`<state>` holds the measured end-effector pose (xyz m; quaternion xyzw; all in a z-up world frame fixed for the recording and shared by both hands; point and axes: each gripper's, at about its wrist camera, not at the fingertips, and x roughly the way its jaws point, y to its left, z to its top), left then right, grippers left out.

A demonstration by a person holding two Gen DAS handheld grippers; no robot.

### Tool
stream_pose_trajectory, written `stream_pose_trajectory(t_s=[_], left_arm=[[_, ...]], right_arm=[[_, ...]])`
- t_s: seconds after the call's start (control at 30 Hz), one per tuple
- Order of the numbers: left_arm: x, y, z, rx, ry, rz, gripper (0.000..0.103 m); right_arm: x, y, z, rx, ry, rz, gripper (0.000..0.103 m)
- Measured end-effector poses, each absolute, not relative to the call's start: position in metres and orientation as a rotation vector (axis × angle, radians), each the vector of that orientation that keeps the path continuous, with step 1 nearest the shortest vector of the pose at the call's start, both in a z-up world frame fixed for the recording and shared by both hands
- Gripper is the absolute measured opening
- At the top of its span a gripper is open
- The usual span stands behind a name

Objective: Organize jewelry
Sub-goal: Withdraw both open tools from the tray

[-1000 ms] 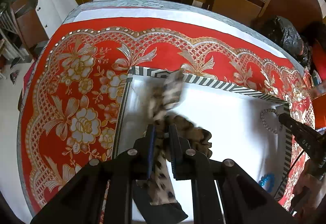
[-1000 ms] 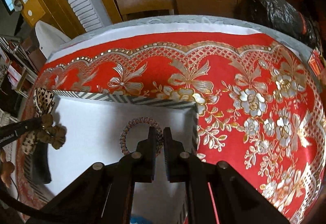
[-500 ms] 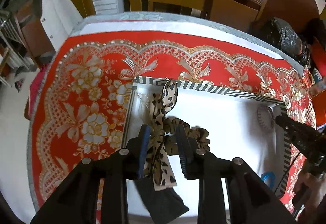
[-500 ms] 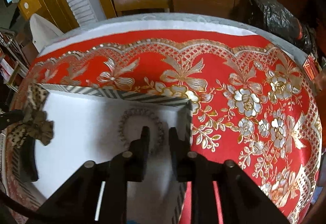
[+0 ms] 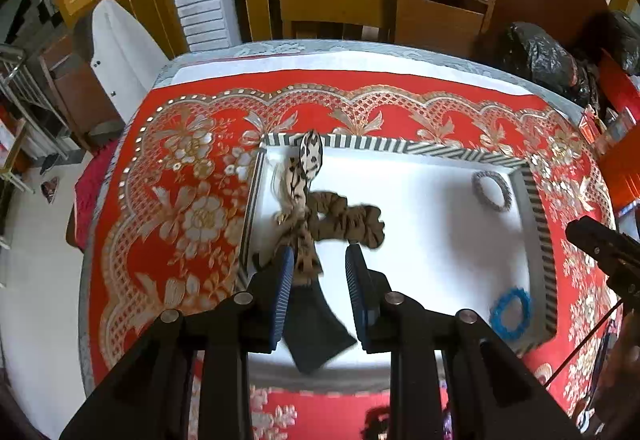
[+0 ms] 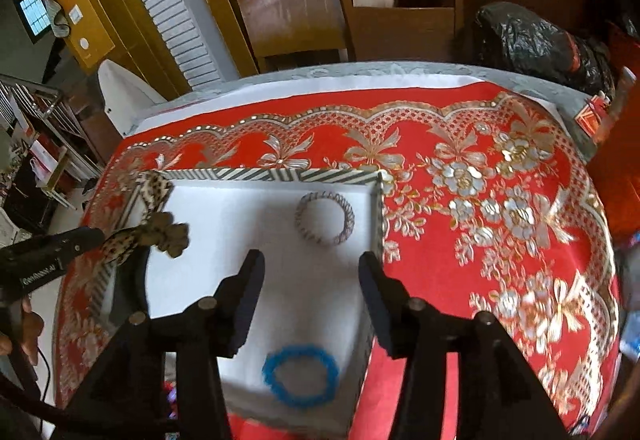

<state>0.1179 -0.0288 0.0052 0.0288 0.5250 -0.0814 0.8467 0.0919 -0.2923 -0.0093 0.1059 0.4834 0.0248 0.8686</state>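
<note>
A white tray with a striped rim (image 5: 400, 149) (image 6: 280, 174) lies on the red and gold tablecloth. A leopard-print scrunchie with ribbon tails (image 5: 320, 216) (image 6: 160, 228) lies at the tray's left side, over a black cloth piece (image 5: 316, 328). My left gripper (image 5: 319, 276) is open just behind it; one tail touches the left finger. A beaded bracelet (image 5: 491, 190) (image 6: 325, 218) lies at the tray's far right corner. A blue scrunchie (image 5: 512, 314) (image 6: 301, 370) lies at the near right. My right gripper (image 6: 311, 280) is open above the tray, behind the bracelet.
Wooden chairs (image 6: 400, 16) stand beyond the table's far edge. A black plastic bag (image 6: 536, 40) sits at the far right. Red boxes (image 5: 616, 104) stand at the right edge. The red cloth (image 6: 480, 200) spreads wide to the right of the tray.
My left gripper opened and let go of the leopard scrunchie, which now lies in the tray. My right gripper opened, released the beaded bracelet and drew back.
</note>
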Motion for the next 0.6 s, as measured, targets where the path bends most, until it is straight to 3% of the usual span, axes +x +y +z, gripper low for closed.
stream_pose_trajectory(t_s=[0.6], left_arm=[[0.004,-0.008,0.026,0.076,1.051,-0.168,0.014]], right_arm=[[-0.026,-0.261,0.030,0.206,0.981,0.085,0.053]])
